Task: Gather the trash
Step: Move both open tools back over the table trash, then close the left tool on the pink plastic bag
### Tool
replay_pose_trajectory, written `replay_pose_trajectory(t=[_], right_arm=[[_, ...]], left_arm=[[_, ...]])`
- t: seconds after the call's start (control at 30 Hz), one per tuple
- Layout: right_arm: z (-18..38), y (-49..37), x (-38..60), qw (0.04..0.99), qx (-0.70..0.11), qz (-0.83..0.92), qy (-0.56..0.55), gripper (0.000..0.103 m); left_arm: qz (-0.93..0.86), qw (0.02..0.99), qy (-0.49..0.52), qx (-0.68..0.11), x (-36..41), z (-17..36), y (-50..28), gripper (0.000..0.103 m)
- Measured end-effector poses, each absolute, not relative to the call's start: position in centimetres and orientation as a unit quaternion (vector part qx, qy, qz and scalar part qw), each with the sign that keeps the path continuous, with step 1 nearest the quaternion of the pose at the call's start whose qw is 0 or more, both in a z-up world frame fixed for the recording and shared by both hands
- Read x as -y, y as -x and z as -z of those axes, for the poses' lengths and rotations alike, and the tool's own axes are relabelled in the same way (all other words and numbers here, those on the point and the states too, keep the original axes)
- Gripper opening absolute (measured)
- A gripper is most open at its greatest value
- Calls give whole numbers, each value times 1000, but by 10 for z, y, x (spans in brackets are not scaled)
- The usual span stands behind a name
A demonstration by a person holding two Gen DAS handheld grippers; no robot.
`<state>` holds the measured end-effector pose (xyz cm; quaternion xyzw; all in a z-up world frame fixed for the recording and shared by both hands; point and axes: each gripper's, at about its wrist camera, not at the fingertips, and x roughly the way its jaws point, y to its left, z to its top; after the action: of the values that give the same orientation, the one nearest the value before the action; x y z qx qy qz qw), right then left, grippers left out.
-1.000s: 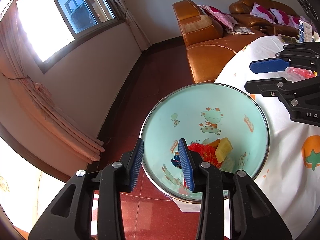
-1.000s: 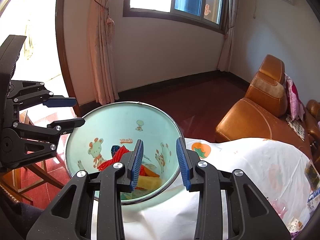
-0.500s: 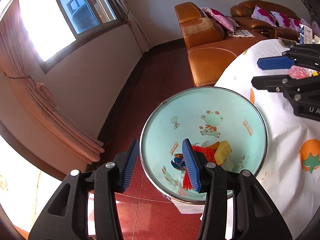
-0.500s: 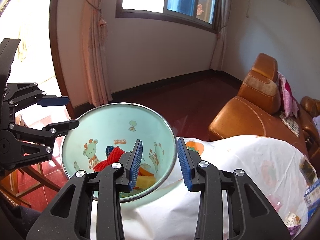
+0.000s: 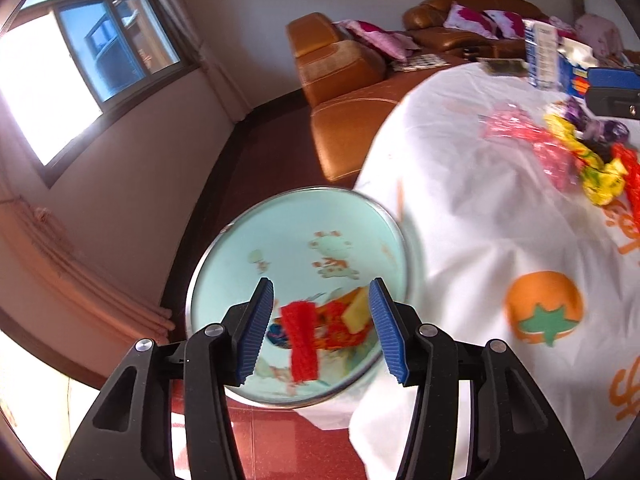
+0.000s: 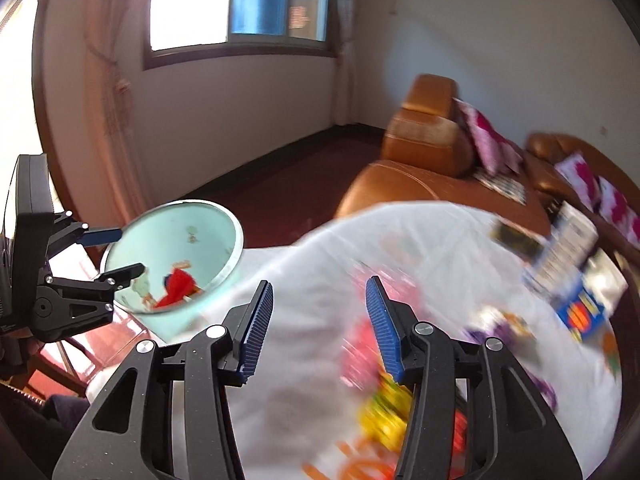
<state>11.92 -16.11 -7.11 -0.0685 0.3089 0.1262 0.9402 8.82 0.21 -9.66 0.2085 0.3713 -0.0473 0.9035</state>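
A mint bin [image 5: 288, 240] with cartoon animals stands below the table's edge, with red [image 5: 302, 340] and yellow [image 5: 356, 312] trash inside. My left gripper [image 5: 321, 292] hovers over its mouth with its jaws opening; the red strip shows between them, untouched by the pads. My right gripper [image 6: 320, 292] is over the white tablecloth [image 6: 304, 360], its jaws opening and empty. Blurred pink [image 6: 360, 344] and yellow [image 6: 384, 408] wrappers lie just past its right finger. From the left wrist, pink [image 5: 520, 132], yellow [image 5: 592, 168] and purple [image 5: 600, 124] wrappers lie under the right gripper [image 5: 612, 92].
A blue and white box [image 5: 544, 56] and papers sit at the table's far side. An orange leather sofa [image 5: 352, 92] stands behind the table, over dark red floor [image 5: 260, 152]. Window and curtain [image 6: 108, 92] are on the far wall. The left gripper [image 6: 108, 252] shows beside the bin [image 6: 180, 232].
Both grippers' jaws stand wider apart. The right gripper has swung right, away from the bin and over the wrappers on the table. The left view has shifted right too, so more of the table shows.
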Motion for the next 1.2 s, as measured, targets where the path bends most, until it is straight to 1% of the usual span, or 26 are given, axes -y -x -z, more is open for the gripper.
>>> replay_pose_trajectory(t=[0.1,0.27,0.43,0.53,0.73,0.97,1.13,1.2], right_arm=[[80,-99,213,945,-318,-71,36,54],[101,-68,279,942,-337,2,-1,54],[116,-44,317,938,-343,38,-21,54],[125,-33,335,937,-344,54,-34,54],[133,-22,348,936,-341,64,-51,55],[141,-19,346,936,-343,58,-57,55],[142,-19,341,936,-343,53,-55,55],[142,-19,339,937,-342,51,-53,55]], left_arm=[[72,901,-222,-366,23,99,-83,50],[106,900,-229,-356,62,95,-82,51],[137,899,-235,-343,106,91,-76,51],[145,900,-234,-339,120,90,-77,51],[159,901,-228,-333,153,88,-86,51],[168,894,-226,-350,178,106,-101,52],[156,892,-218,-363,168,115,-117,51],[156,894,-213,-362,159,113,-121,47]])
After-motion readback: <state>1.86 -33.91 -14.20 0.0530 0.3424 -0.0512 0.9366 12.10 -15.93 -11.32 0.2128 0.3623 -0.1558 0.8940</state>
